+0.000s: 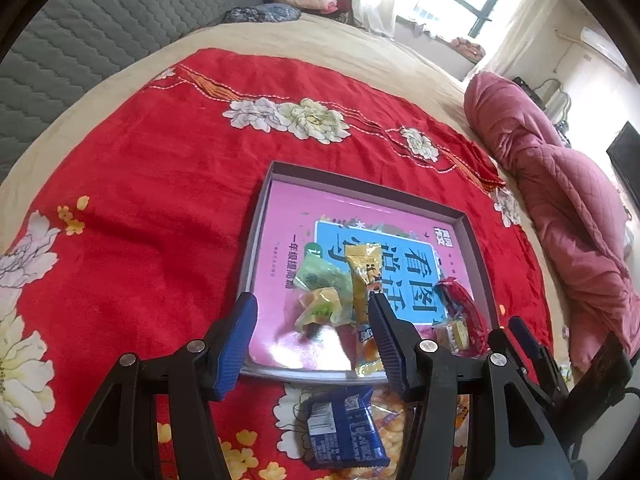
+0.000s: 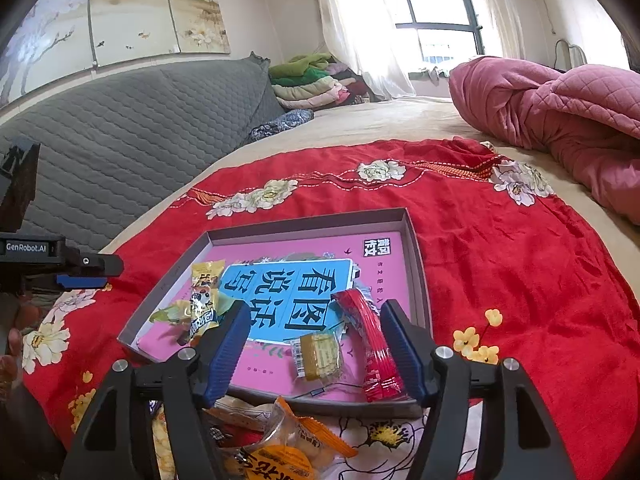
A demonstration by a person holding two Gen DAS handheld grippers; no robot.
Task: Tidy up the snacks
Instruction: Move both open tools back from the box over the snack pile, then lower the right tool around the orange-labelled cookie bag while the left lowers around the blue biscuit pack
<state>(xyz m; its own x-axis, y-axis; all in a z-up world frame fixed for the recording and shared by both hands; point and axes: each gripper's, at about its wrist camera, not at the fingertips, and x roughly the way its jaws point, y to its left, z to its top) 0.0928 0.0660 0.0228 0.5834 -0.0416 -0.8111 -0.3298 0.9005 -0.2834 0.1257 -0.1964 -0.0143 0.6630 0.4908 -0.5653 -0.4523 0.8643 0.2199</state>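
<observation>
A shallow grey box [image 1: 276,172] [image 2: 416,240] with a pink book inside lies on the red floral cloth. In it lie a green and yellow wrapped snack [image 1: 320,292], a long yellow packet [image 1: 362,280] [image 2: 204,296], a red packet [image 1: 466,312] [image 2: 374,352] and a small clear-wrapped cake [image 2: 318,356]. My left gripper [image 1: 312,340] is open and empty over the box's near edge. My right gripper [image 2: 316,352] is open and empty, its jaws either side of the cake and the red packet. A blue packet [image 1: 344,428] and orange snack packs [image 2: 288,440] lie in front of the box.
The red cloth [image 1: 160,200] covers a beige bed. A pink quilt [image 1: 568,200] [image 2: 560,112] is bunched at the right. A grey padded headboard [image 2: 132,128] and folded clothes [image 2: 312,80] are at the back. The left gripper shows at the left of the right wrist view [image 2: 88,272].
</observation>
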